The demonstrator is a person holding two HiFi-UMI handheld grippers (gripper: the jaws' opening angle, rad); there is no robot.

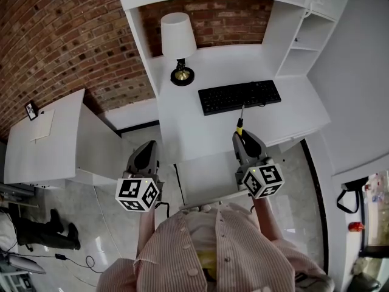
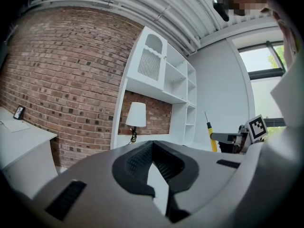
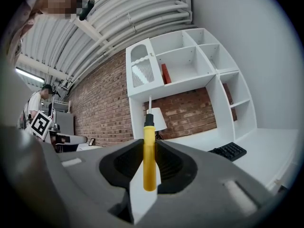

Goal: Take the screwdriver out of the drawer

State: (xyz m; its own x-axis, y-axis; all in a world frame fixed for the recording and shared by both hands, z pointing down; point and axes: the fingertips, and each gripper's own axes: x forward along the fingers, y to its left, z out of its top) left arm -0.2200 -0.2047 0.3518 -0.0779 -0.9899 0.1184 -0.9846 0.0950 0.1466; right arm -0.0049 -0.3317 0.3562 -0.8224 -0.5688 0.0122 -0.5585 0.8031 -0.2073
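Your right gripper (image 1: pixel 242 140) has its fingers clamped on the screwdriver (image 3: pixel 149 156) by its yellow handle. The tool stands upright, tip up, crosswise to the fingers, above the near edge of the table (image 1: pixel 182 126). Your left gripper (image 1: pixel 148 148) hangs well apart to the left, fingers closed on nothing.
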